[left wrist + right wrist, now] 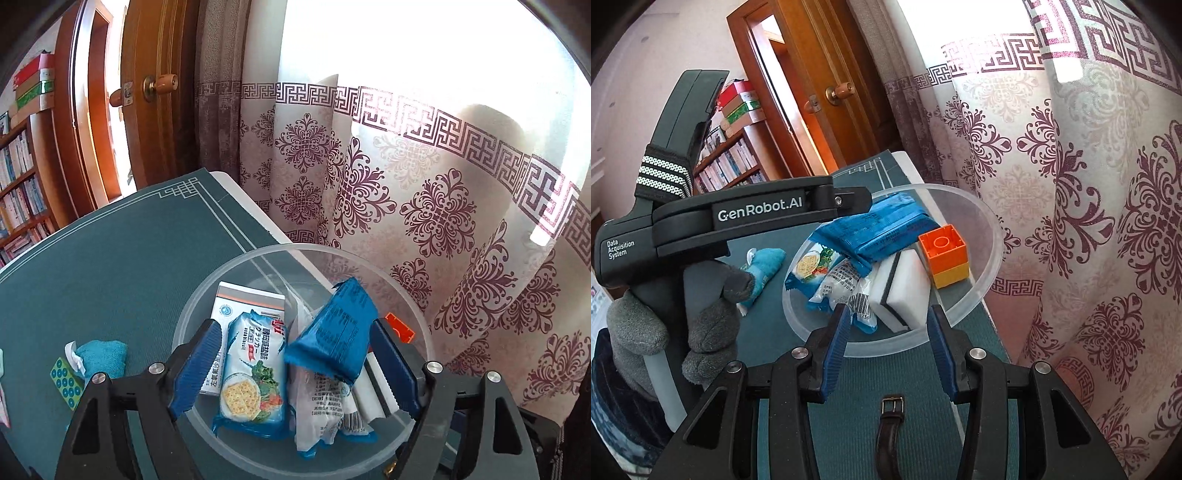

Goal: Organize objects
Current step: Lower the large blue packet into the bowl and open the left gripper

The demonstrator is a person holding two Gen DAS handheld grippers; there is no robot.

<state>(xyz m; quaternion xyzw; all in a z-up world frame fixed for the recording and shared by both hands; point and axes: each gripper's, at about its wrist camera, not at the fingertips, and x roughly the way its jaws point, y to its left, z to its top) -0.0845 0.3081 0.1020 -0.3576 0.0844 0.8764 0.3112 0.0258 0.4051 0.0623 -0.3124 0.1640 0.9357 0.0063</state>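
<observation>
A clear plastic bowl sits at the table's edge by the curtain. It holds a cracker packet, a white snack bag, a white sponge, an orange-and-yellow block and a small box. My left gripper is open above the bowl; a dark blue packet lies tilted between its fingers, touching the right pad. My right gripper is open and empty at the bowl's near rim.
A teal cloth pouch and a dotted card lie on the green mat. A brown watch strap lies under my right gripper. The curtain hangs beside the table's edge.
</observation>
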